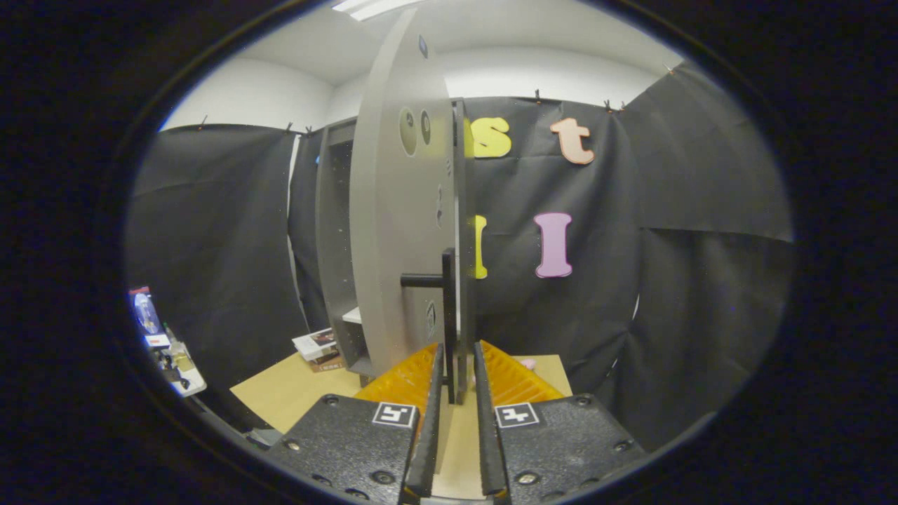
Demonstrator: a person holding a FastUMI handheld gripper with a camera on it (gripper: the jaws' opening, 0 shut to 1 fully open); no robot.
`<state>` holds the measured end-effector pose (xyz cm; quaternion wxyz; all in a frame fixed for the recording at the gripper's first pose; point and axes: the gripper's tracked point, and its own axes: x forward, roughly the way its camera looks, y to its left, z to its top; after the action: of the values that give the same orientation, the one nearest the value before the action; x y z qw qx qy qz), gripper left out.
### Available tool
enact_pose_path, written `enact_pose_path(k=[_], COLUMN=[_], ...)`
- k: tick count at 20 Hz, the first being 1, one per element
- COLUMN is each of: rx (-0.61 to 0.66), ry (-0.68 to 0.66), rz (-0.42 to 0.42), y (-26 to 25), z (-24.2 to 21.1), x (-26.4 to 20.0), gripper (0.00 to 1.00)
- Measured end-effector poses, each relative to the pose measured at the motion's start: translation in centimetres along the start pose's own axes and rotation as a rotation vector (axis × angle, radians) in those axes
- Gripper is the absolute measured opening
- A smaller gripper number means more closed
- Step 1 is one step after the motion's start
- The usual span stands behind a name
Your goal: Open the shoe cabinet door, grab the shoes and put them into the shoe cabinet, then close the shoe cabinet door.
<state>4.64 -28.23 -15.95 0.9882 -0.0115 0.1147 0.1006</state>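
Gripper (456, 365): fingers nearly closed, seemingly clamping black handle (449, 315) on grey cabinet door (393, 238), which stands ajar. Advice: swing steadily along the door's arc, grip firm.

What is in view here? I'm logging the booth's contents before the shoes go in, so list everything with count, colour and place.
cabinet door: one, grey, swung open, edge-on ahead of the fingers
door handle: one, black bar, on the door's edge, between the fingertips
shoe cabinet: one, grey, behind the door
table: one, tan, under the cabinet
books: small stack, beside the cabinet's base
pink object: one, on the table beyond the fingers; too small to identify
hand-held gripper: one, black with orange fingers, closed around the handle
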Motion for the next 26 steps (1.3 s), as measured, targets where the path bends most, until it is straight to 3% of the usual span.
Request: enact_pose_path(k=[4, 8, 10, 14, 22, 26], rx=[-0.007, 0.0, 0.001, 0.048, 0.129, 0.071], ry=[-0.004, 0.004, -0.003, 0.037, 0.209, 0.293], rz=[-0.066, -0.144, -0.134, -0.139, -0.214, -0.215], y=[1.1, 2.9, 4.9, 7.7, 12.8, 15.6], z=[0.2, -0.9, -1.4, -4.3, -12.2, -17.4], x=[-1.7, -3.2, -3.8, -3.7, -1.0, 0.9], gripper=[0.35, 0.66, 0.82, 1.0, 1.0, 1.0])
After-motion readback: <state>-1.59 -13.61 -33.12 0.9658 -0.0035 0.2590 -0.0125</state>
